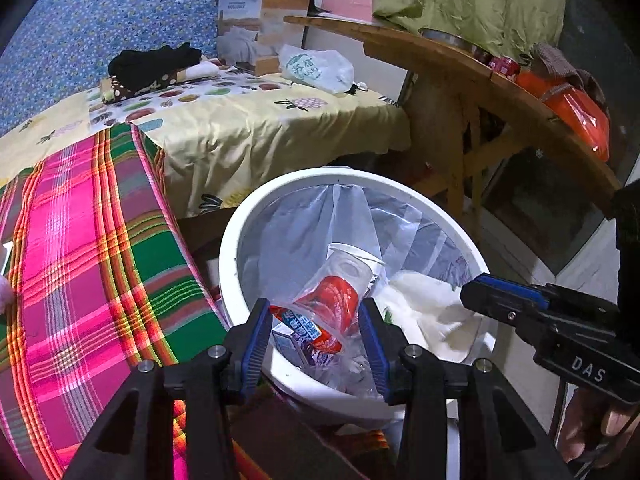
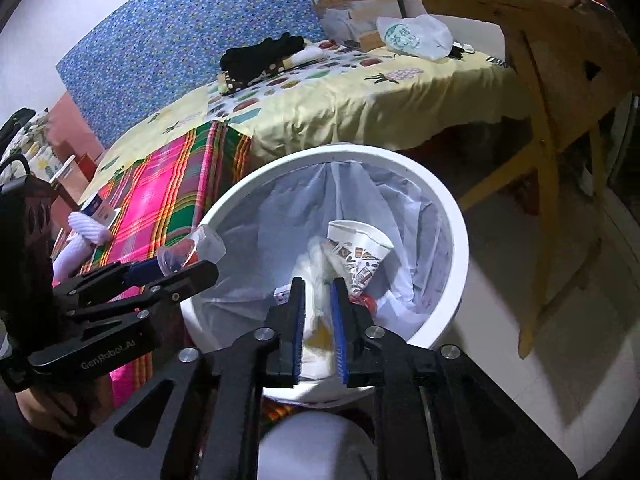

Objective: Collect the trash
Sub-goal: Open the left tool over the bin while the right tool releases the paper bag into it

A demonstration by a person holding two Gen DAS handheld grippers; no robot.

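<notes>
A white round bin (image 1: 236,248) (image 2: 448,208) with a clear liner stands beside the bed. Inside lie a printed paper cup (image 2: 360,248) (image 1: 352,256), a red and blue wrapper (image 1: 306,332) and white crumpled paper (image 1: 432,312). My left gripper (image 1: 316,314) (image 2: 176,268) hangs over the bin's near side, shut on a clear crushed plastic bottle with a red label (image 1: 332,300) (image 2: 188,250). My right gripper (image 2: 318,282) (image 1: 478,286) is over the bin with its jaws slightly apart. The blurred white paper (image 2: 318,312) shows in the gap, and the pads do not press it.
A bed with a pink and green plaid blanket (image 1: 100,260) and a yellow fruit-print sheet (image 1: 256,128) lies left of the bin. On it are black clothing (image 1: 156,64), a plastic bag (image 1: 316,68) and a cardboard box (image 1: 260,20). A wooden table (image 1: 460,68) stands to the right.
</notes>
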